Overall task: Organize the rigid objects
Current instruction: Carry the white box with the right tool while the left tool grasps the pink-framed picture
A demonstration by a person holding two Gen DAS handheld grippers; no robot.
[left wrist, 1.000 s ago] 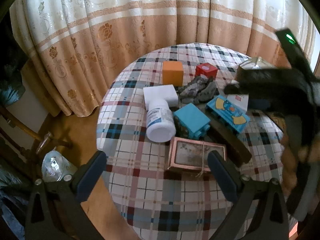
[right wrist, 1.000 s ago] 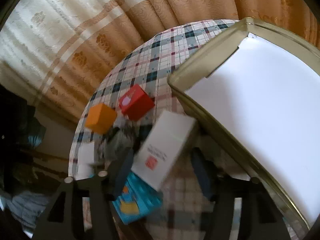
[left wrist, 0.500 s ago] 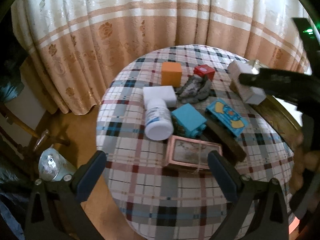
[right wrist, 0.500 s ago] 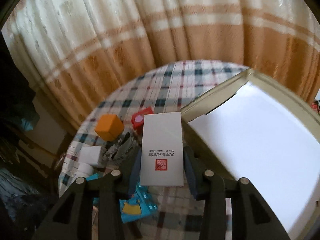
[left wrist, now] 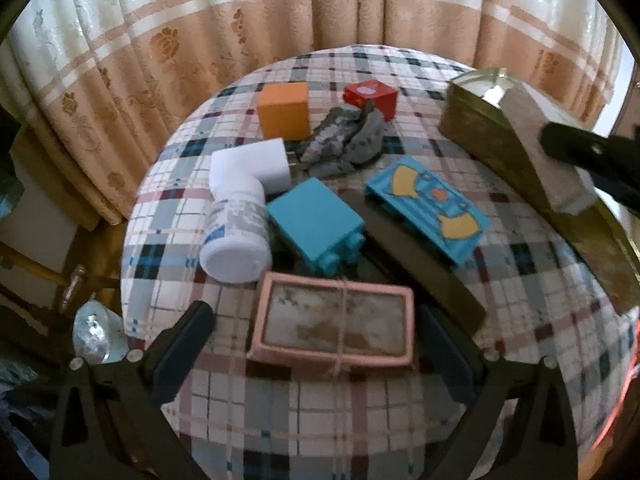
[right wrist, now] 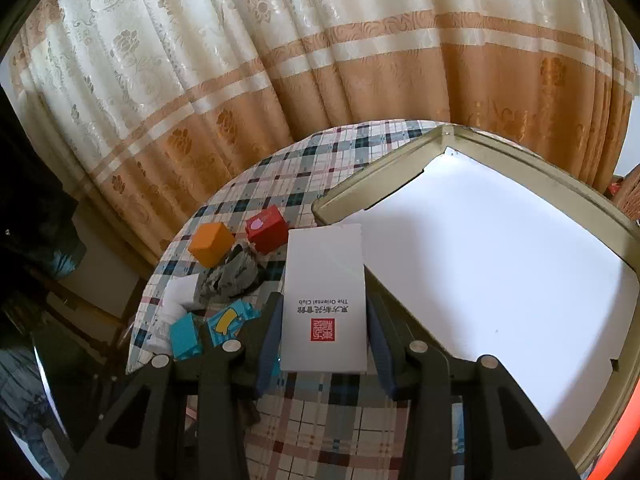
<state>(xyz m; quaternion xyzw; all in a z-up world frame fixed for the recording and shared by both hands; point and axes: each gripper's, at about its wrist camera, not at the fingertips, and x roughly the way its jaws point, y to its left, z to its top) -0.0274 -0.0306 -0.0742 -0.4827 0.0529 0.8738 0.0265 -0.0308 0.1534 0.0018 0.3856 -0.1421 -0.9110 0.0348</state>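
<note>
White box (right wrist: pixel 324 296), pinched in the right gripper (right wrist: pixel 324 308) and held up in the air, right at the near rim of the big tray (right wrist: pixel 380 174). Gripped on both long sides by jaws that had just been closing and stood partly shut. Could slip out, with only smooth card sides to squeeze. Could bump the tray's gold rim if brought down too soon, then tip and fall back onto the pile. Could land crooked if let go from too high. Found the left gripper (left wrist: pixel 314 320) with jaws wide open and nothing held, low over a flat pink box (left wrist: pixel 336 322). Looked around, big things first: saw a tall curtain (left wrist: pixel 200 40) behind, then a round table (left wrist: pixel 320 412) with a checked cloth, then the tray with its bare white floor and plenty of room. Saw a long dark board (left wrist: pixel 420 264) lying slanted under a flat blue box (left wrist: pixel 428 208). Saw a white bottle (left wrist: pixel 236 236) on its side, touching a white block (left wrist: pixel 256 164) and just beside a blue brick (left wrist: pixel 316 224). Saw an orange cube (left wrist: pixel 284 110), a grey rock (left wrist: pixel 344 140) and a small red cube (left wrist: pixel 372 96) farther back. Nothing in the way but the tray's own raised wall.
</note>
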